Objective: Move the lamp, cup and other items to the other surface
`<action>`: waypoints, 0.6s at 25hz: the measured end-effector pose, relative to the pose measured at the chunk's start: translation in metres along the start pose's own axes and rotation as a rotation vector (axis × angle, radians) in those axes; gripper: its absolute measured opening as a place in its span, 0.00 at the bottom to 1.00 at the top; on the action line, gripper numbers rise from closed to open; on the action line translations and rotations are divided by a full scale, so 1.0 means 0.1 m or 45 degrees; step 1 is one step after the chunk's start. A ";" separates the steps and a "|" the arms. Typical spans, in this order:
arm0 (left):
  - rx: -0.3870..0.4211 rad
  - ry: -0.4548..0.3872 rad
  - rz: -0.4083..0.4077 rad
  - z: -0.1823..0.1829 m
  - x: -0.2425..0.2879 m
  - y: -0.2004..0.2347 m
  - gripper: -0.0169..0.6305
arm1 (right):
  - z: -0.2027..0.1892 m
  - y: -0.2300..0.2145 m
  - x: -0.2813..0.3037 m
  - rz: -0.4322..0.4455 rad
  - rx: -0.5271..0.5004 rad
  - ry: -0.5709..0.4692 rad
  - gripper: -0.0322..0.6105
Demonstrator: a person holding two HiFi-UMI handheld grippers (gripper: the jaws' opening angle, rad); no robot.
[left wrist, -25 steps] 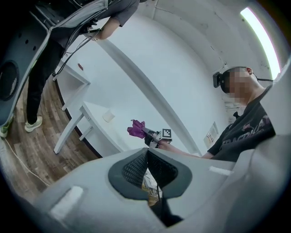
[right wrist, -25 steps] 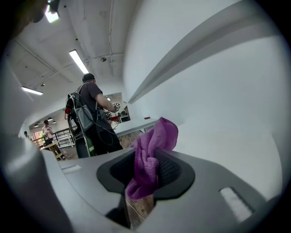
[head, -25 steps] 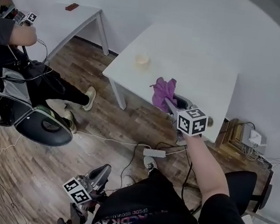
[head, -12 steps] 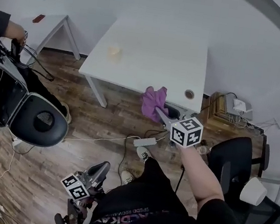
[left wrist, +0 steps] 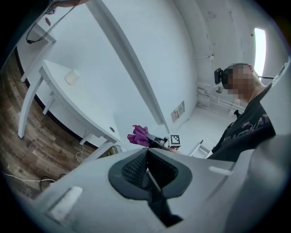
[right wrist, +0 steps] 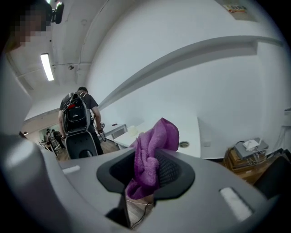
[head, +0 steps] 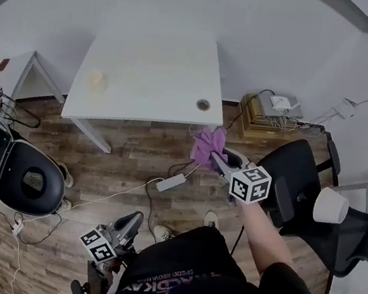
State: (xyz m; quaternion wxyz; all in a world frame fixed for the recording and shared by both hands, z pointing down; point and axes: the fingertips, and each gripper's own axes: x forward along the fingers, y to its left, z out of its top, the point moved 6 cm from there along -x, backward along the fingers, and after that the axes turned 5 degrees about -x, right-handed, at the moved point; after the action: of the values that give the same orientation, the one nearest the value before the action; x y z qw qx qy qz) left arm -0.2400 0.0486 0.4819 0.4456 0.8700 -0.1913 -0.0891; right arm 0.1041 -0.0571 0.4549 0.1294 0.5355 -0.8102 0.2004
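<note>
A white rectangular table (head: pixel 147 70) is noted against the wall, and a black office chair (head: pixel 301 186) is seen off its right front corner. The right gripper (head: pixel 218 158) is clamped on a crumpled purple cloth (head: pixel 207 146), which is held in the air over the wooden floor (head: pixel 126 169) between table corner and chair. The left gripper (head: pixel 134 219) is held low with its jaws pressed together on nothing. A white cone-shaped shade (head: pixel 330 206) is seen at the chair, and a small pale cup (head: pixel 98 79) stands near the table's left end.

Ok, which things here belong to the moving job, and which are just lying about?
Job: purple cloth in right hand-held gripper; cup on white table; white lamp.
Lying about: power strip; black office chair; boxes.
</note>
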 end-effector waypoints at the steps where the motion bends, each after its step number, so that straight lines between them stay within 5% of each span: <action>1: 0.002 0.025 -0.021 -0.02 0.09 -0.02 0.02 | -0.03 -0.12 -0.13 -0.040 0.019 -0.008 0.22; 15: 0.021 0.342 -0.253 -0.65 1.76 -0.64 0.02 | -0.72 -1.85 -2.28 -0.583 0.281 -0.083 0.22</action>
State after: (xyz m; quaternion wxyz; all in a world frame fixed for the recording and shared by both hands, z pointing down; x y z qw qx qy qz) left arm -0.0420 0.0577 0.4711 0.4489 0.8924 -0.0438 -0.0139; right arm 0.3638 0.0980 0.4564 0.0860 0.7219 -0.6448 0.2358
